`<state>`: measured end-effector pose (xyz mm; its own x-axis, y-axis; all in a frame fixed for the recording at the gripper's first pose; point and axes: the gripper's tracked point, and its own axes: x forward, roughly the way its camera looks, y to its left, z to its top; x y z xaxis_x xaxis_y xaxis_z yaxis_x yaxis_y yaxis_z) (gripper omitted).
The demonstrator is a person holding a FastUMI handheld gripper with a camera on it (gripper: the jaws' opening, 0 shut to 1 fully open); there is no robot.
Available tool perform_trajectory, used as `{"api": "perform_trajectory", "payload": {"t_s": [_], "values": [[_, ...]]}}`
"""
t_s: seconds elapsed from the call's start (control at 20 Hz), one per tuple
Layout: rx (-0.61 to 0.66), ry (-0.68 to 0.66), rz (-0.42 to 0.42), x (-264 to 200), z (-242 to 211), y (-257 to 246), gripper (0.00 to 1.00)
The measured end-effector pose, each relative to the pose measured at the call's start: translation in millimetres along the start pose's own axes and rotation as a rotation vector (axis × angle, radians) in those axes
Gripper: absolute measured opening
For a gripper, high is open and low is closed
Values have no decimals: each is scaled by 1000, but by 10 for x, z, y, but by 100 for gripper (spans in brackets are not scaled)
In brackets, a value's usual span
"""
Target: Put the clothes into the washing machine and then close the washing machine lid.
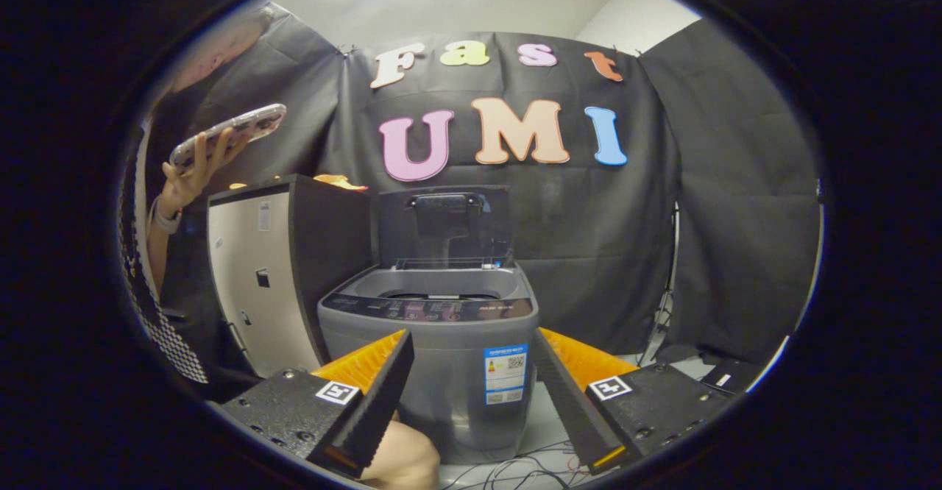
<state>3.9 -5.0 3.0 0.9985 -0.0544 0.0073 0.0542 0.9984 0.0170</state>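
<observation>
**Washing machine open, fingers spread and empty**

Washing machine [430, 343] stands straight ahead of the gripper [471, 391], a grey top-loader with its dark, see-through lid [444, 226] raised upright at the back, leaning toward the black cloth wall. Its tub opening lies just behind the dark control strip [429, 308] that runs across the front top edge; what lies inside the tub cannot be seen. A label sticker [505, 374] sits on the machine's front panel, toward its right side.

Both fingers [379, 394] are spread wide apart with nothing between them but the machine's front, which lies beyond their tips; they touch nothing. Each finger carries a small square marker tag on its base.

Left of the washing machine, close beside it, stands a taller cabinet [257, 277] with a pale front and dark side. Further left of the machine, a person's hand [193, 174] holds a phone [228, 133] up above the cabinet's height. Loose cables [530, 468] lie on the floor at the machine's foot, below the fingers.
</observation>
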Motion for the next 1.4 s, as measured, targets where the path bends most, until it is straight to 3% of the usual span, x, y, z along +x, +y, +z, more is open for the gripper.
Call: {"api": "perform_trajectory", "payload": {"t_s": [0.1, 0.25, 0.45, 0.65, 0.85, 1.15, 1.4], "values": [[28, 1, -6, 161, 78, 127, 97], [47, -51, -2, 398, 583, 380, 97], [86, -109, 115, 784, 1449, 1103, 97], [132, -85, 241, 1232, 2024, 1834, 97], [30, -63, 328, 1751, 2512, 2592, 96], [25, 14, 524, 2452, 3053, 4073, 96], [-50, 109, 593, 2903, 3161, 4958, 96]]}}
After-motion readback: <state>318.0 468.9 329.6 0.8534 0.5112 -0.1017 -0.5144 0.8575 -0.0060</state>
